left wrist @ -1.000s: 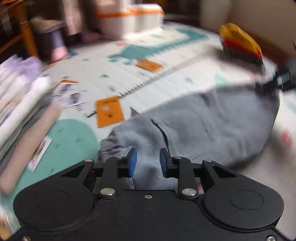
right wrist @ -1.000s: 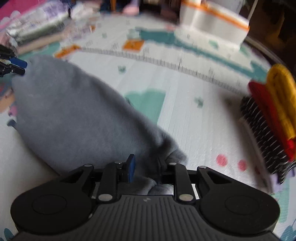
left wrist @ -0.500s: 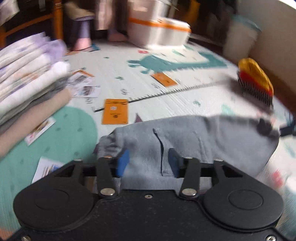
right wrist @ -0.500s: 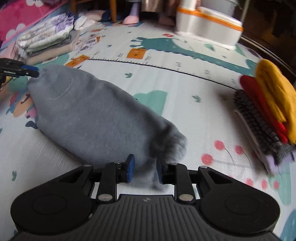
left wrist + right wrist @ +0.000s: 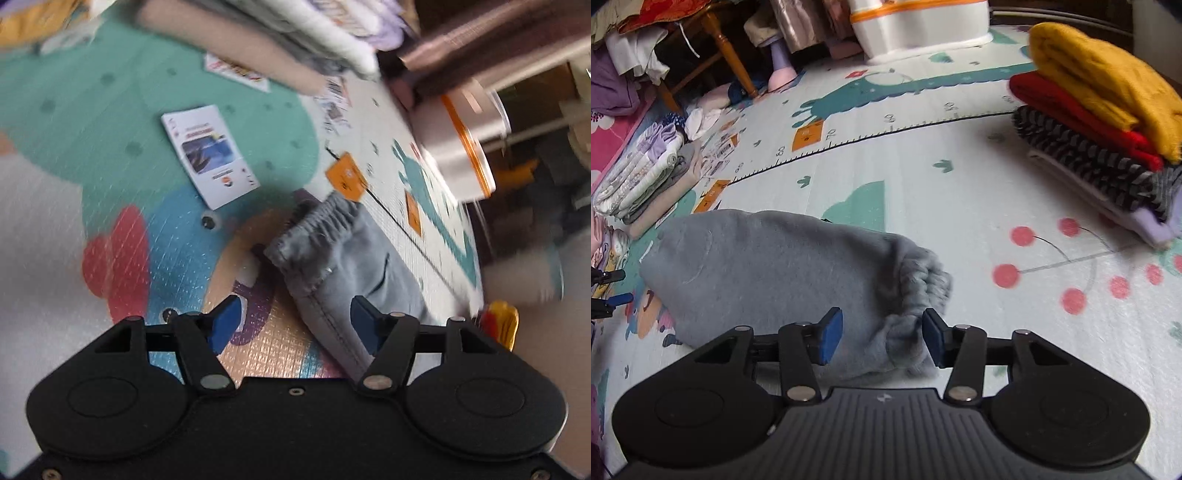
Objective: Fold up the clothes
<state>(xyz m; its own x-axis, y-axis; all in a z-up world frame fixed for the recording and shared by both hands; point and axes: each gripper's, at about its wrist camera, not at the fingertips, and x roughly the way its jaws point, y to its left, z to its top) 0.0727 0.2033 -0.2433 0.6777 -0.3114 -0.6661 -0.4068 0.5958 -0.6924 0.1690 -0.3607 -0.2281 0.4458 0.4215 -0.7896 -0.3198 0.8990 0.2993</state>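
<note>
Grey sweatpants (image 5: 783, 266) lie folded flat on the play mat (image 5: 923, 177). In the left wrist view their elastic waistband (image 5: 317, 229) points up and left. My left gripper (image 5: 295, 321) is open and tilted, its jaws straddling the waistband edge without holding it. My right gripper (image 5: 882, 336) is open, its jaws on either side of the gathered leg cuffs (image 5: 916, 291). The left gripper's fingertips (image 5: 609, 284) show at the far left edge of the right wrist view.
A folded stack of yellow, red and striped clothes (image 5: 1108, 122) sits at the right. Another folded stack (image 5: 646, 177) lies at the left. Leaflets (image 5: 210, 155) lie on the mat. A white bin with an orange band (image 5: 916, 22) and a wooden chair leg (image 5: 727, 55) stand behind.
Both grippers have opened and let go of the sweatpants, which now lie flat. The left gripper has rolled and swung toward the waistband end.
</note>
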